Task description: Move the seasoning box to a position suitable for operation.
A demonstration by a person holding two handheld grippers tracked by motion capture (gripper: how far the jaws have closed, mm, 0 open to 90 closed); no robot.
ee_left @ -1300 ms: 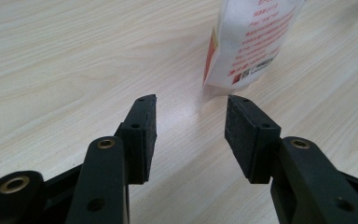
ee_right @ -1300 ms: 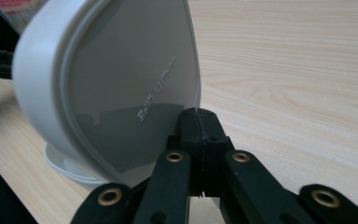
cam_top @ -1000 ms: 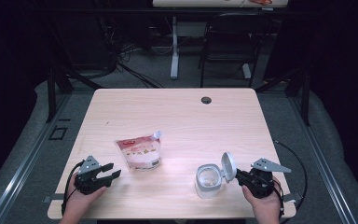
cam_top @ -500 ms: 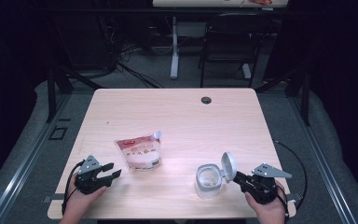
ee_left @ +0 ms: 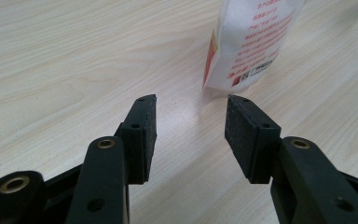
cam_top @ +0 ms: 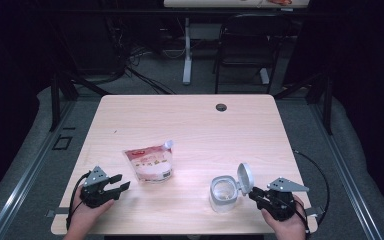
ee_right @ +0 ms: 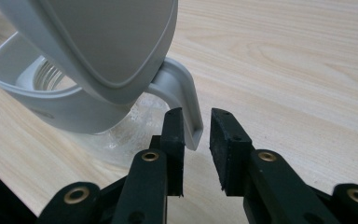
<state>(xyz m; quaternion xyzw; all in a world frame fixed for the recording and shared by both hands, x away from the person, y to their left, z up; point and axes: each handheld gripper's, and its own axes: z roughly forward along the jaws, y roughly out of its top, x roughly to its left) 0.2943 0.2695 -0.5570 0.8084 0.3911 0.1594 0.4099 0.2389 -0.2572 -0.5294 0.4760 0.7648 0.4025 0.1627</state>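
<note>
**Straddling the lid tab, with room to slip**

Reaching in from the near side, the right claw (ee_right: 196, 126) has its jaws slightly spread around the grey tab of the jar lid (cam_top: 245, 176), which stands flipped up just ahead of it. One jaw seems to touch the tab; the other stands a little apart, so nothing is pinched yet. The clear jar (cam_top: 224, 194) sits on the bench (cam_top: 190, 125) directly beyond that claw, mouth uncovered.

The left claw (ee_left: 190, 122) is spread wide and holds nothing. A white-and-red pouch (ee_left: 251, 42) lies ahead of it and slightly to its right, near but not between the jaws.

The tab is thin and curved, and the right claw meets it near its lower tip. A squeeze that low could let the tab pop out sideways. A pull or push on the lid could also drag or tip the light jar, since nothing steadies it. If the left claw closes where it is, it would likely catch only air.
</note>
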